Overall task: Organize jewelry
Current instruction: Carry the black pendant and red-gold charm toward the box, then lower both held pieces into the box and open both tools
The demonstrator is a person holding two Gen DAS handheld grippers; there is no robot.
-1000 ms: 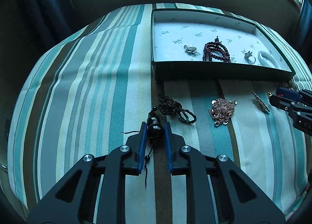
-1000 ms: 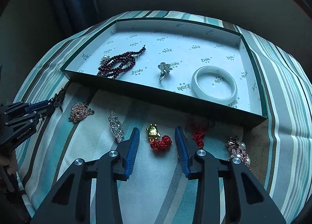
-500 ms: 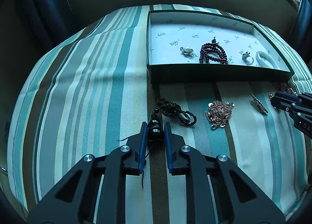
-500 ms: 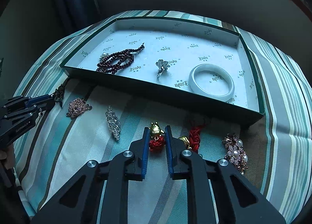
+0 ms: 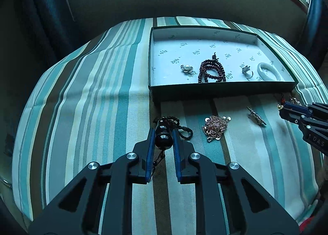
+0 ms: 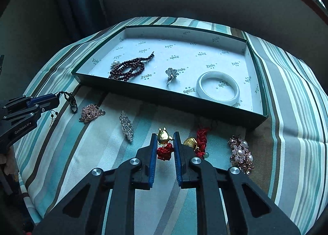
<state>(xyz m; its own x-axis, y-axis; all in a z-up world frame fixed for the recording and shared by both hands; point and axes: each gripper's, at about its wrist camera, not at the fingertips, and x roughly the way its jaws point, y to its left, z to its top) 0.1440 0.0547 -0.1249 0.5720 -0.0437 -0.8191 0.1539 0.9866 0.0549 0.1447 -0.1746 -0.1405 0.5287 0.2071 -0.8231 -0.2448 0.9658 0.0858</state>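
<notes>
My left gripper (image 5: 162, 132) is shut on a black bead pendant (image 5: 163, 138) with a dark braided cord (image 5: 182, 130), lifted a little off the striped cloth. My right gripper (image 6: 165, 138) is shut on a gold charm with a red knot (image 6: 164, 142), also raised. The green tray (image 6: 164, 99) lies beyond, holding dark red beads (image 6: 129, 69), a pearl brooch (image 5: 187, 68), a silver ring (image 6: 171, 74) and a white bangle (image 6: 218, 87). The left gripper shows in the right wrist view (image 6: 55, 99).
On the cloth in front of the tray lie a rose-gold chain (image 6: 90, 112), a crystal clip (image 6: 126, 125), a red braided cord with a gold piece (image 6: 199, 140) and a pearl brooch (image 6: 242, 154). Curtains and a wall stand behind.
My right gripper closed on the gold charm and lifted it. My left gripper, holding the black pendant, rose and pulled its cord up off the cloth.
</notes>
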